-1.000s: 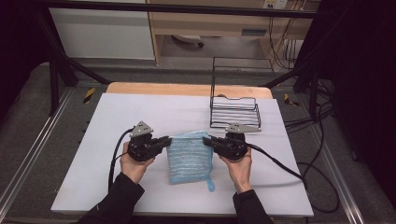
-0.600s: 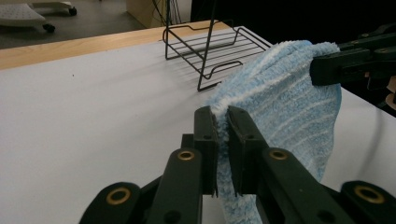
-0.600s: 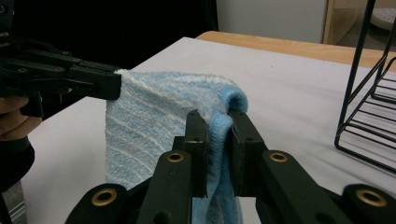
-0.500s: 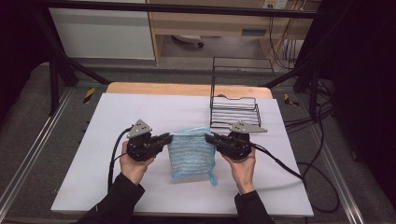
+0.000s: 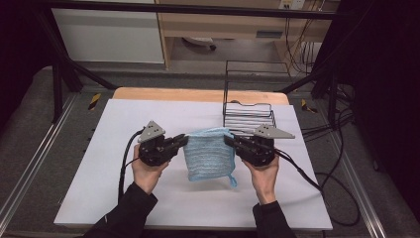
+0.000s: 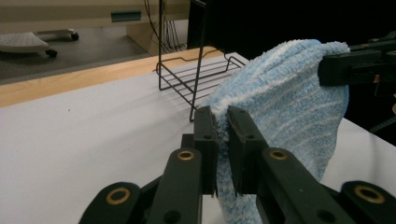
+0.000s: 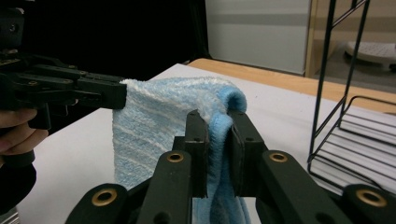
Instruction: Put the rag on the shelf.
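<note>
A light blue striped towel (image 5: 209,154) hangs folded between my two grippers above the white table top (image 5: 124,119). My left gripper (image 5: 184,140) is shut on the towel's upper left corner, and in the left gripper view its jaws pinch the towel (image 6: 289,102) at the left gripper (image 6: 223,116). My right gripper (image 5: 228,139) is shut on the upper right corner; in the right gripper view the towel (image 7: 154,126) is clamped in the right gripper (image 7: 217,119). A small loop hangs from the towel's lower right corner (image 5: 232,179).
A black wire rack (image 5: 247,113) stands just behind the towel at the table's back right, also seen as the rack (image 6: 196,74) and the rack (image 7: 355,140). Cables trail from both grippers. The table's wooden back edge (image 5: 198,94) lies beyond.
Both grippers have risen with the towel; it has come up off the table and now hangs between them, and the hands sit slightly closer together.
</note>
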A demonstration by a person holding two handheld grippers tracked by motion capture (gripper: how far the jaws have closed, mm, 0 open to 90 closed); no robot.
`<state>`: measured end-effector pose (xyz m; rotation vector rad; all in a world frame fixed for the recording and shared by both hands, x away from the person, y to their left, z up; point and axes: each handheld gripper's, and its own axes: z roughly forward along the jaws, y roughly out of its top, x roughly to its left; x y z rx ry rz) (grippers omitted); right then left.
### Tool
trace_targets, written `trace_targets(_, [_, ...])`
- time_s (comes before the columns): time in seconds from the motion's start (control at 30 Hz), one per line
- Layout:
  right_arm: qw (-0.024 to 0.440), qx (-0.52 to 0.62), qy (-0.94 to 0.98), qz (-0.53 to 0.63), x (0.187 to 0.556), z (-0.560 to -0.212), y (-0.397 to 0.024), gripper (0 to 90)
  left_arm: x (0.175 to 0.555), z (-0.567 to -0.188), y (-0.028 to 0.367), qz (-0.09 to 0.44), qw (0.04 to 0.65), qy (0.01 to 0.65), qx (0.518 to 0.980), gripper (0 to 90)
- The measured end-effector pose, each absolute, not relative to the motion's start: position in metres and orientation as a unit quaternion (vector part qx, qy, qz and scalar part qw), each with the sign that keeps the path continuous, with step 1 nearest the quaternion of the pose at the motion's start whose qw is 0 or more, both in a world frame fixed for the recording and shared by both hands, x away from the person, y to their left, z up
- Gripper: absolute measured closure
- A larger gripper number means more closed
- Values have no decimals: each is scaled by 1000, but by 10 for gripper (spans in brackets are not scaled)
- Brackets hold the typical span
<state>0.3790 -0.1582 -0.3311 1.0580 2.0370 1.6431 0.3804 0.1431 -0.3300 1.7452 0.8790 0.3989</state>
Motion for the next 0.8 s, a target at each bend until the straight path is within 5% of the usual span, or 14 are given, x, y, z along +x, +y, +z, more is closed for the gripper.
trace_targets(0.8, [223, 378, 669, 600, 373, -297, -191, 800, 399, -298, 102, 186, 584, 347, 710, 822])
